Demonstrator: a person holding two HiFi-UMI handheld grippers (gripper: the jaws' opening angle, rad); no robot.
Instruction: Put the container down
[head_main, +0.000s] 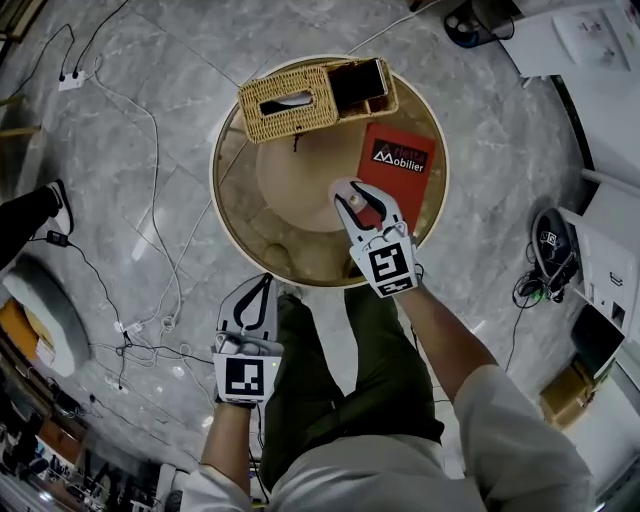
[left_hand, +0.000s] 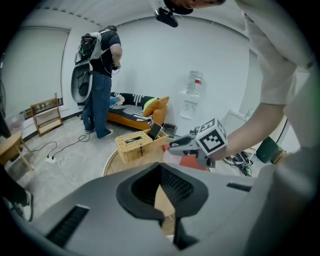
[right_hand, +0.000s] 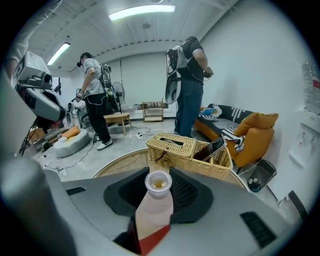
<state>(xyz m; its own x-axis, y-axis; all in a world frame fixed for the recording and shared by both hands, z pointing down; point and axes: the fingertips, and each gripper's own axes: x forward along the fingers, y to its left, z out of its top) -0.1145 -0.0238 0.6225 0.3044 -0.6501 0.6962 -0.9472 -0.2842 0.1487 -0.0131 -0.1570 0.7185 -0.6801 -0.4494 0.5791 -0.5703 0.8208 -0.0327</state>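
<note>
Right gripper view: your right tongs (right_hand: 159, 186) grip the pale pink, open-necked plastic container (right_hand: 155, 212) over the round wooden counter (head_main: 240, 205). Your left tongs (head_main: 263, 284) are closed, empty.

Head view looks steeply down on the round table (head_main: 290, 252); both gripper views share its wicker basket (head_main: 290, 105)

Floor: grey marble-tile floor (head_main: 180, 60), white cables (head_main: 153, 200) trailing across it. Plain white walls (left_hand: 150, 65). Ceiling strip light (right_hand: 141, 11) lit. Orange sofa (left_hand: 129, 119) against wall. Low light-wood table (right_hand: 116, 119) further back.
</note>
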